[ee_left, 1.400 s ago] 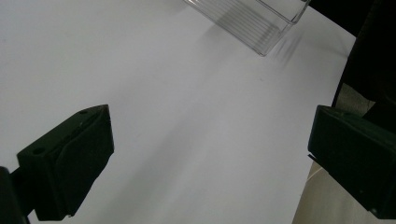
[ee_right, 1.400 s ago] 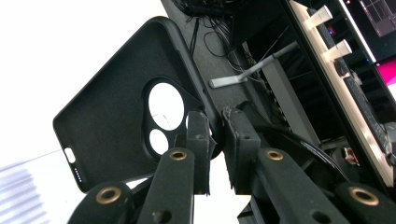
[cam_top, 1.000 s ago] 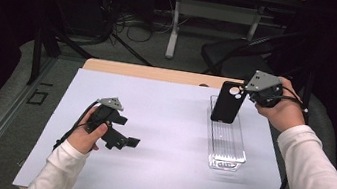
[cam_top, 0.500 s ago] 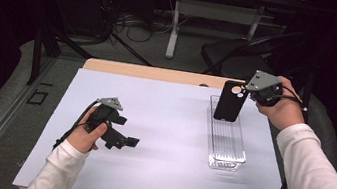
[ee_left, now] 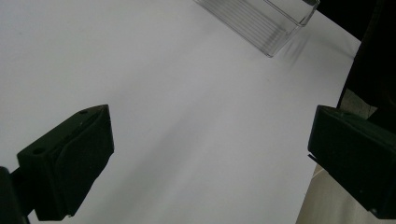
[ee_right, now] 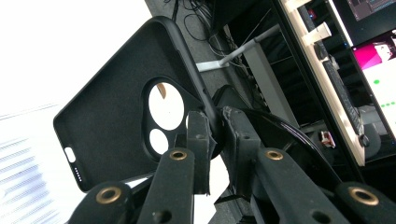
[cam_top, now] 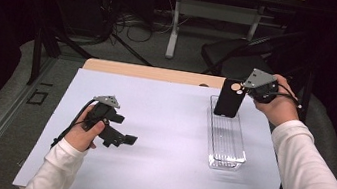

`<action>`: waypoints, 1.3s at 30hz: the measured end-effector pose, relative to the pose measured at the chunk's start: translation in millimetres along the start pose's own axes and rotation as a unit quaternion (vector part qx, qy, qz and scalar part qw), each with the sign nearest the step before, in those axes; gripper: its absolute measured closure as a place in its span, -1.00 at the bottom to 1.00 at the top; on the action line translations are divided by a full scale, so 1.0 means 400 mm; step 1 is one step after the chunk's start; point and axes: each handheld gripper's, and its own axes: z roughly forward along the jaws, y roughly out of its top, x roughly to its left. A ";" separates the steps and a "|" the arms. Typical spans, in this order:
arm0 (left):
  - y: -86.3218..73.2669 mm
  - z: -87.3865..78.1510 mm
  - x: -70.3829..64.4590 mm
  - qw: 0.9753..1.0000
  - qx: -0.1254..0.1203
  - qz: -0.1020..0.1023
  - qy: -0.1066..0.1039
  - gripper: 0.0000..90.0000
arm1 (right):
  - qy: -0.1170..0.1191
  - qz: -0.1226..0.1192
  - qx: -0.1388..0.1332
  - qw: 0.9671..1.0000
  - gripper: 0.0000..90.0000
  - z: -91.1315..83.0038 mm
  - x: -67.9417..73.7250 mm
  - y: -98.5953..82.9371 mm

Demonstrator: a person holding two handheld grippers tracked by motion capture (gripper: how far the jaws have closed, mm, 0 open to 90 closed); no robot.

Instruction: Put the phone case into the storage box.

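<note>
A: What is nearest to the person on the desk [cam_top: 159, 174]?

B: The left gripper [cam_top: 125, 139]. The person's left hand [cam_top: 84, 130] holds it low over the white sheet, near the left part of the front edge. In the left gripper view its jaws stand wide apart and between them is only white sheet, so it holds nothing.

A: And a little farther?

B: The clear plastic tray [cam_top: 226, 138]. It is long and narrow and lies on the right half of the desk, with its long side running from the front toward the back edge. It has a ribbed bottom. In the left gripper view one end of it [ee_left: 261, 18] shows at the top, well apart from the jaws.

A: Where is the phone case?

B: The black phone case [cam_top: 230, 99] is over the far end of the tray, upright, with its lower edge at the tray's far end; I cannot tell if it touches the tray. The right gripper [cam_top: 244, 89] holds it near the camera cut-out. In the right gripper view the jaws are narrow and clamp the side edge of the case [ee_right: 116, 112], beside the round openings.

A: And the right hand?

B: The right hand [cam_top: 276, 103] is near the back right corner of the desk.
</note>
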 end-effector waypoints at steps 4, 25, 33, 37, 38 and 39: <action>0.000 -0.002 0.001 1.000 0.000 0.000 0.002 -0.99 | -0.005 0.001 0.003 1.000 0.82 0.015 -0.002 -0.004; -0.001 0.006 0.001 1.000 0.004 -0.003 0.005 -0.99 | -0.024 -0.012 0.009 1.000 0.82 0.097 0.003 -0.025; -0.002 0.011 0.005 1.000 0.007 -0.006 0.005 -0.99 | -0.032 -0.032 0.010 0.999 0.82 0.123 0.022 -0.031; -0.002 0.011 0.006 1.000 0.007 -0.005 0.006 -0.99 | -0.037 -0.035 0.000 0.999 0.82 0.134 0.027 -0.033; -0.002 0.010 0.006 1.000 0.007 -0.006 0.005 -0.99 | -0.035 -0.037 0.003 0.999 0.82 0.135 0.027 -0.032; -0.002 0.010 0.006 1.000 0.007 -0.006 0.006 -0.99 | -0.036 -0.032 0.002 0.999 0.82 0.137 0.031 -0.032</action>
